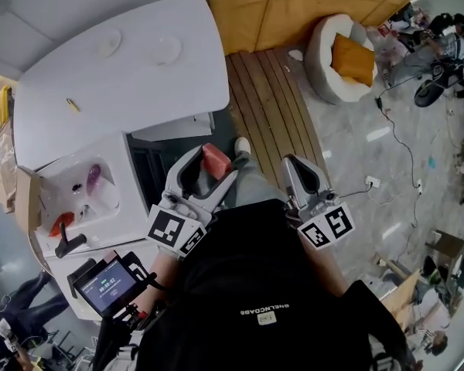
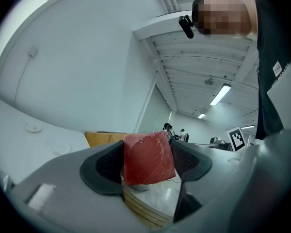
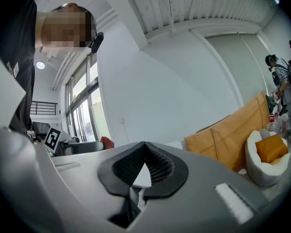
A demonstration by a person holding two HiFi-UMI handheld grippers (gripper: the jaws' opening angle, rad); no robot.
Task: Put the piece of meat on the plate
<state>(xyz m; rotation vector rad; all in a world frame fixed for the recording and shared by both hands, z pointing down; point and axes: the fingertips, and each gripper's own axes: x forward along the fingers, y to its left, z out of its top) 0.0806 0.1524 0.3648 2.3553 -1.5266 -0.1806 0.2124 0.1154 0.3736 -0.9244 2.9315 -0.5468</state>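
A red block of meat sits between the pads of my left gripper, which is shut on it and held level in front of my body. In the left gripper view the meat fills the gap between the black pads. My right gripper is beside it, shut with its pad tips touching and nothing in them. A white table lies ahead to the left with two pale round plates, one nearer the middle and one further left; both plates also show low in the left gripper view.
A white sink unit at left holds a purple item and a red item. A small screen sits below it. Wooden decking, yellow mats and a white beanbag seat lie ahead to the right. People stand far off.
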